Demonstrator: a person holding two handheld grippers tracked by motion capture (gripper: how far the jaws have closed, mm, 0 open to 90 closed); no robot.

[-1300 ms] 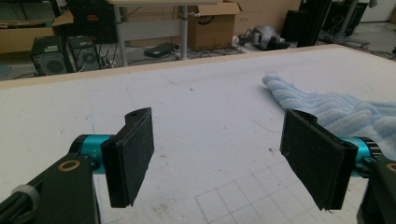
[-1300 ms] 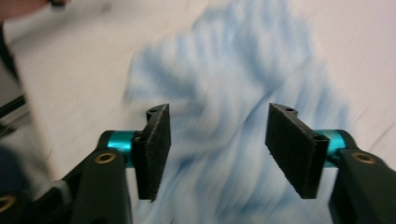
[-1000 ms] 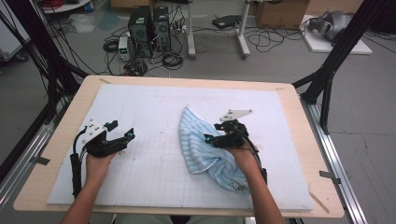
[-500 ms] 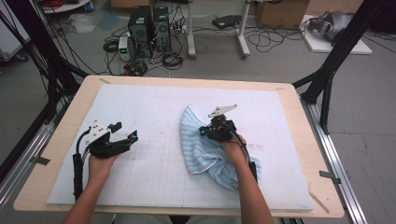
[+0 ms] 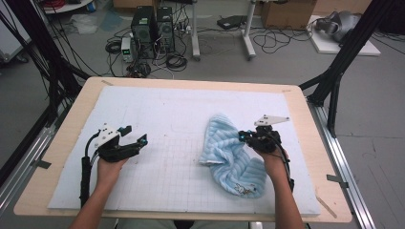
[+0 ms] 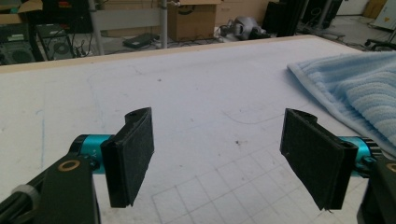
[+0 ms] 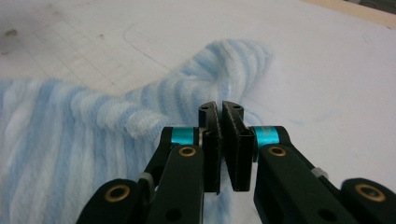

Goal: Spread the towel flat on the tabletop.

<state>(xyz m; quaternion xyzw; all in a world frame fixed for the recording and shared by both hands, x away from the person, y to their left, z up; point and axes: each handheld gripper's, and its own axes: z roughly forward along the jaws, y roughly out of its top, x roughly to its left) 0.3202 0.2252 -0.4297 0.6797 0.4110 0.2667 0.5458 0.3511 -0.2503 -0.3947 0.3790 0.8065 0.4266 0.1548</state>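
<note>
A white gridded mat point(image 5: 181, 143) covers the table, with computers and cables on the floor beyond. Your towel point(image 5: 229, 152) lies crumpled on the mat's right half, nothing folded flat yet, so most of the work looks ahead of you. Your right gripper point(image 5: 246, 137) has just closed its jaws on the towel's right edge. Your left gripper point(image 5: 138, 138) hovers spread and empty, well to the left. The right gripper view shows the pads point(image 7: 212, 140) nearly together; the high view hides that.
</note>
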